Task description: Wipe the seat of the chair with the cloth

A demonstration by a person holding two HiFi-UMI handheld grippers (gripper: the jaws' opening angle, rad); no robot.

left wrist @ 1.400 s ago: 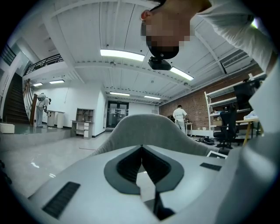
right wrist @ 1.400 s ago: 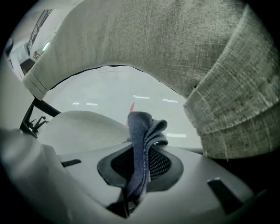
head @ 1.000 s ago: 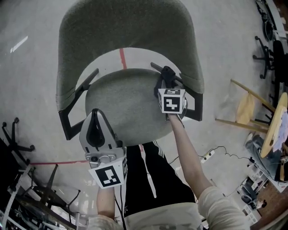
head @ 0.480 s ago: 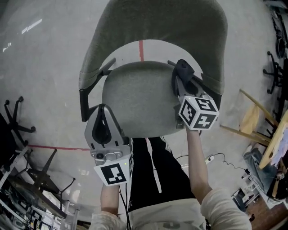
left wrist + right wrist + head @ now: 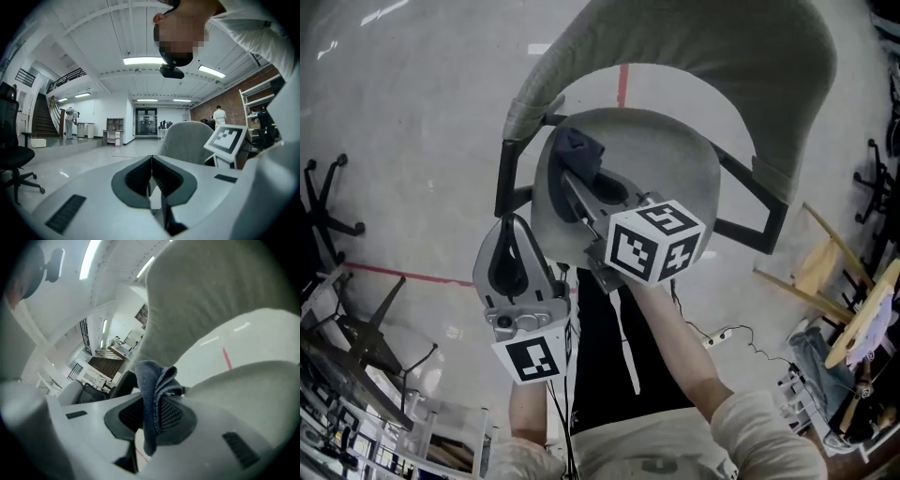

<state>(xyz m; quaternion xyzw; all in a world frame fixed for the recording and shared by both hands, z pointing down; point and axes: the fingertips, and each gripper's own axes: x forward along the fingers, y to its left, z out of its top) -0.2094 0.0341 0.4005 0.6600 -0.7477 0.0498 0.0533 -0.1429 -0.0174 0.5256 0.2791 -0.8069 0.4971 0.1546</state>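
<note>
In the head view the grey padded chair seat [image 5: 670, 159] lies below me, its curved backrest [image 5: 722, 52] beyond it. My right gripper [image 5: 574, 167] reaches over the seat's left rear part, shut on a dark blue cloth [image 5: 579, 146] that rests on the seat by the left armrest [image 5: 508, 173]. The right gripper view shows the cloth [image 5: 157, 392] bunched between the right gripper's [image 5: 152, 416] pads, with the seat [image 5: 248, 385] and the backrest [image 5: 211, 301] beyond. My left gripper [image 5: 508, 230] hangs off the seat's near-left edge, shut and empty. From the left gripper [image 5: 151, 171] the backrest [image 5: 185, 140] shows.
Black office-chair bases [image 5: 328, 220] stand on the floor at the left. A wooden stool [image 5: 820, 267] and clutter are at the right. A red tape line [image 5: 622, 84] runs under the chair. A cable with a power strip [image 5: 719, 335] lies near my legs [image 5: 609, 356].
My right gripper has swept the cloth from the seat's right side across to its left rear. The left gripper has stayed off the near-left edge, still shut.
</note>
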